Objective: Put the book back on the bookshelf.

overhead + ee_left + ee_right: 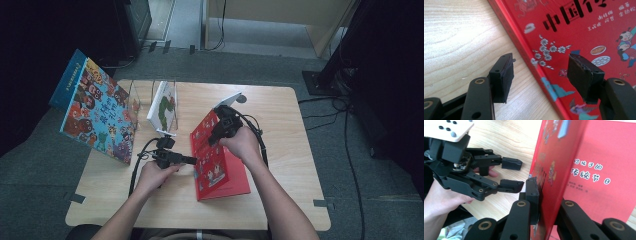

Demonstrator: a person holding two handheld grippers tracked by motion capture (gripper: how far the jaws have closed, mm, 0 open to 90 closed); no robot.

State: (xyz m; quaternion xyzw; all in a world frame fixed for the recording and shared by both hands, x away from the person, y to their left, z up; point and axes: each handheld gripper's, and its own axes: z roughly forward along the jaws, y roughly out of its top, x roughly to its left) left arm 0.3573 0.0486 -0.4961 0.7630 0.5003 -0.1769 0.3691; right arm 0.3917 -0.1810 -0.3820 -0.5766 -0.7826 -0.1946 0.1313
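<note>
red book: on the table, right of centre, front cover lifted and held up at an angle, lower part lying flat; red cover with cartoon figures and white characters
right gripper: at the book's upper edge, jaws clamped on the raised cover, one pad on each face; right gripper view shows the cover pinched between them
left gripper: just left of the book, pointing at its left edge, jaws wide apart, nothing held; left gripper view shows the book edge between the two pads, not touched
left hand: on the table, gripping the left gripper
blue picture book: leaning upright at the table's left edge, well apart from the red book
white-green book: standing in a clear rack at the back left of the table
</note>
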